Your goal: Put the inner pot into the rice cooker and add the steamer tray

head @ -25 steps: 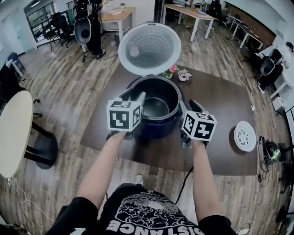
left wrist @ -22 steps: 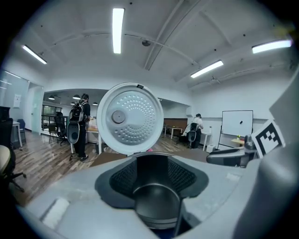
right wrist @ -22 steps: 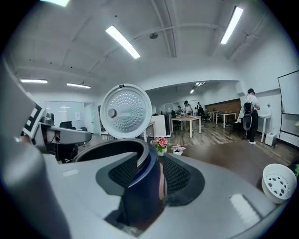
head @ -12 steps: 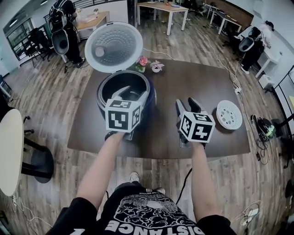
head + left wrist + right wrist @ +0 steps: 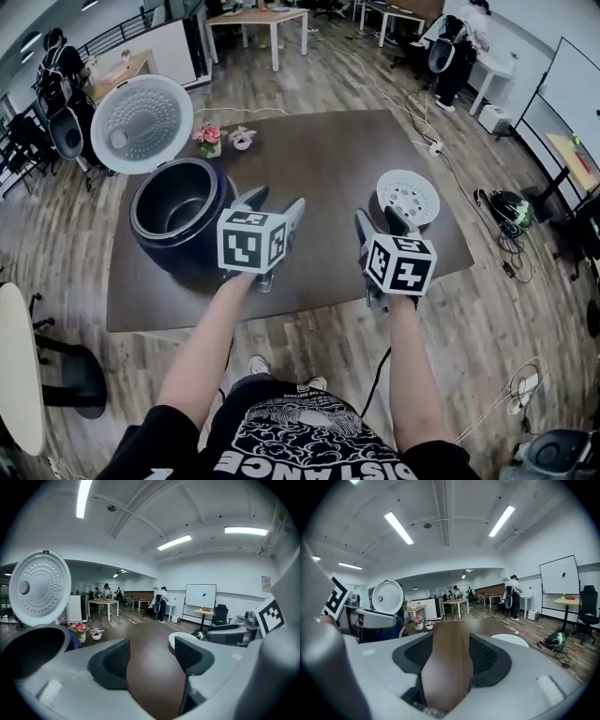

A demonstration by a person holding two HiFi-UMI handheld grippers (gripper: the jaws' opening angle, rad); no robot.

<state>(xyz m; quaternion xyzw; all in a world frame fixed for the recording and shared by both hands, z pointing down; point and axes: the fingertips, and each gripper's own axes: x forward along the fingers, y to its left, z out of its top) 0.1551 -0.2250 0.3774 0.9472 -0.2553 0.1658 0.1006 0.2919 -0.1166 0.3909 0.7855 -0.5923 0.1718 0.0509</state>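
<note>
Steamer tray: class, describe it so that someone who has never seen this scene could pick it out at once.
Find the dark brown table in the wood-floored room. The steamer tray lies flat on its right part, away from the rice cooker at the left. It is a white perforated disc lying alone, unlike the cooker's similar round lid, which stands raised.

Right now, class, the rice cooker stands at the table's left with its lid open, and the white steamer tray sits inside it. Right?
No. The steamer tray lies on the table at the right, apart from the rice cooker, as the head view shows. The cooker is at the left, lid open.
</note>
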